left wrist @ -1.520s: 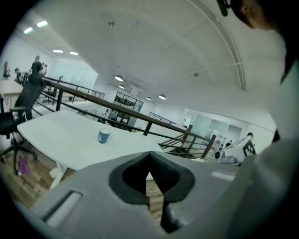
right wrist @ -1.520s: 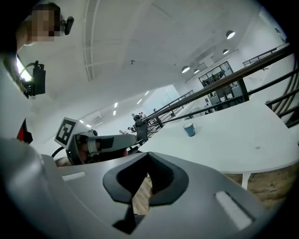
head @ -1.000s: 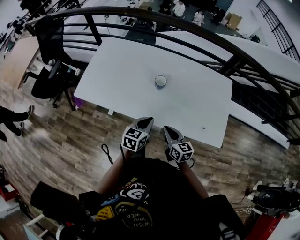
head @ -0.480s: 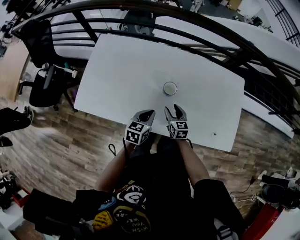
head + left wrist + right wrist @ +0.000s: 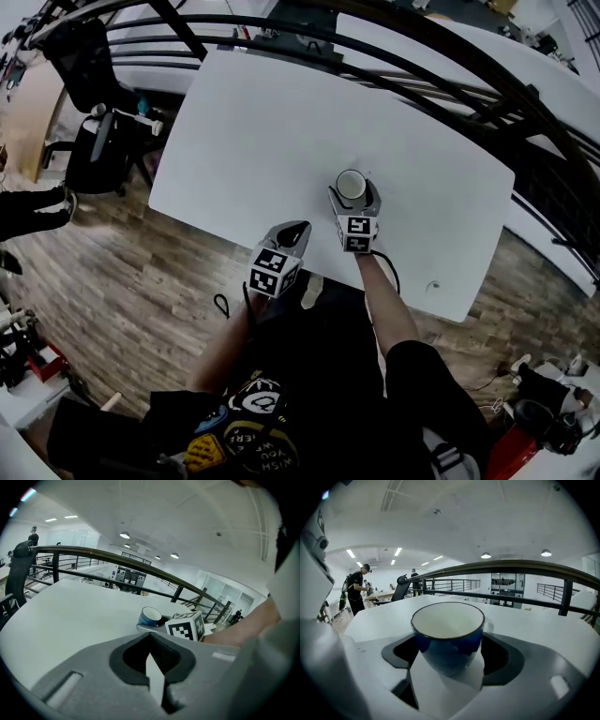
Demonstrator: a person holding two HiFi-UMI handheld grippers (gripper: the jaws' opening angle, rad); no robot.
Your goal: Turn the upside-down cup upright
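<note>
A blue cup point(image 5: 351, 184) with a white inside stands on the white table point(image 5: 253, 122), its wide mouth facing up. My right gripper point(image 5: 354, 193) reaches over the table with its jaws opening, one on each side of the cup. In the right gripper view the cup point(image 5: 447, 634) sits between the pads with a gap on both sides, and the right gripper point(image 5: 451, 660) does not press on it. My left gripper point(image 5: 296, 229) is shut with nothing in it, over the table's near edge, left of the right one. The left gripper view shows its shut jaws point(image 5: 152, 657), with the cup point(image 5: 151, 616) beyond.
A dark curved railing point(image 5: 450, 66) runs behind the table. A black office chair point(image 5: 94, 103) stands at the left on the wooden floor. Someone's shoes point(image 5: 33, 211) show at the left edge. A small dark spot point(image 5: 432, 286) lies near the table's right corner.
My right gripper has moved forward over the table to the cup and gone from shut to wide open around it. The left gripper advanced to the table's edge and stayed shut.
</note>
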